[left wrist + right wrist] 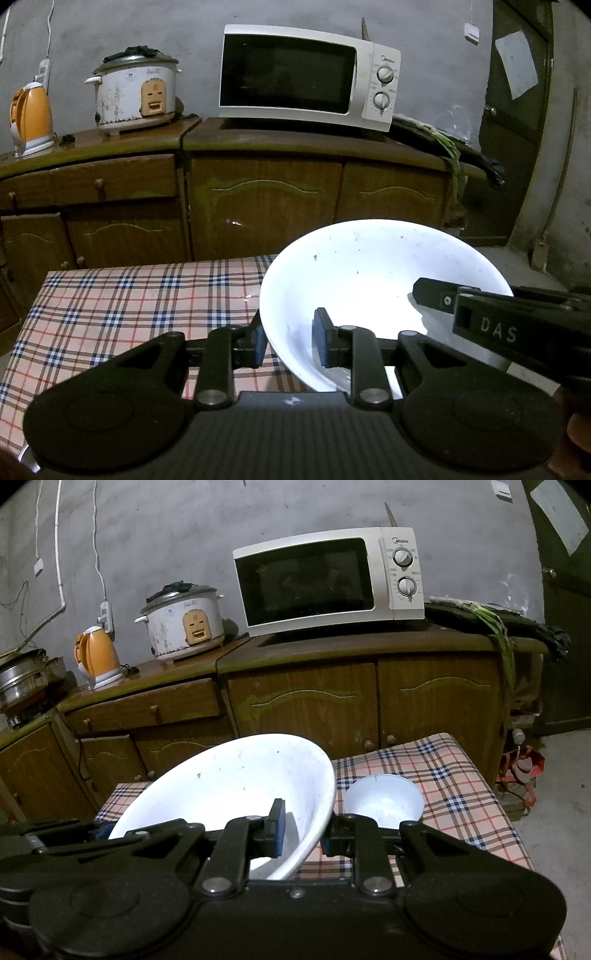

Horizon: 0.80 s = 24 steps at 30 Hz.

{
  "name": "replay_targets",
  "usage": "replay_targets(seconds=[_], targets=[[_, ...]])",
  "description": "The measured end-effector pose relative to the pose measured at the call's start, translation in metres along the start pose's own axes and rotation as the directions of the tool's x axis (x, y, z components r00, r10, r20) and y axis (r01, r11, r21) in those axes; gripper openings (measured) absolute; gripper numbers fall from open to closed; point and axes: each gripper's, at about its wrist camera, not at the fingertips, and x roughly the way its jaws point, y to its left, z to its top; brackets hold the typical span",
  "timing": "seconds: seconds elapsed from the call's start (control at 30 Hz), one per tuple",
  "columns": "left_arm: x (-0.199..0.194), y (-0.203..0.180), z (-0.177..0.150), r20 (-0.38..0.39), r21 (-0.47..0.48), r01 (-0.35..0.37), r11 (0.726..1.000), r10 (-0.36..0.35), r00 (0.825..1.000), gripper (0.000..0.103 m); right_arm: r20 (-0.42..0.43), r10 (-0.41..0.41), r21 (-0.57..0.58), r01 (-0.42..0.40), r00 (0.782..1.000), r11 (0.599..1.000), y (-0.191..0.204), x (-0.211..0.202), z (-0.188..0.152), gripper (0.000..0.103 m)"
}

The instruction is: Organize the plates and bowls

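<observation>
A large white bowl (369,273) (229,779) hangs tilted over the checked tablecloth (129,295) (454,775), held from both sides. My left gripper (290,347) is shut on its left rim, one pad inside and one outside. My right gripper (306,830) is shut on the opposite rim. In the left wrist view the right gripper (461,314) reaches in from the right edge. The left gripper (99,830) shows at the bowl's far side in the right wrist view. A small white bowl (384,801) sits upright on the cloth just right of the large one.
Behind the table runs a brown wooden cabinet (266,206) (306,709). It carries a white microwave (306,77), a rice cooker (136,92) and an orange kettle (31,118). Metal pots (26,679) stand at the far left. A dark door (517,110) is at the right.
</observation>
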Motion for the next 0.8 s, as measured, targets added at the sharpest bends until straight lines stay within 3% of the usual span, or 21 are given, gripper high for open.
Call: replay_targets(seconds=[0.8], targets=[[-0.0052, -0.0079, -0.0087, -0.009, 0.008, 0.022, 1.000, -0.022, 1.000, 0.026, -0.003, -0.006, 0.009, 0.006, 1.000, 1.000, -0.0092, -0.0089, -0.0081, 0.025]])
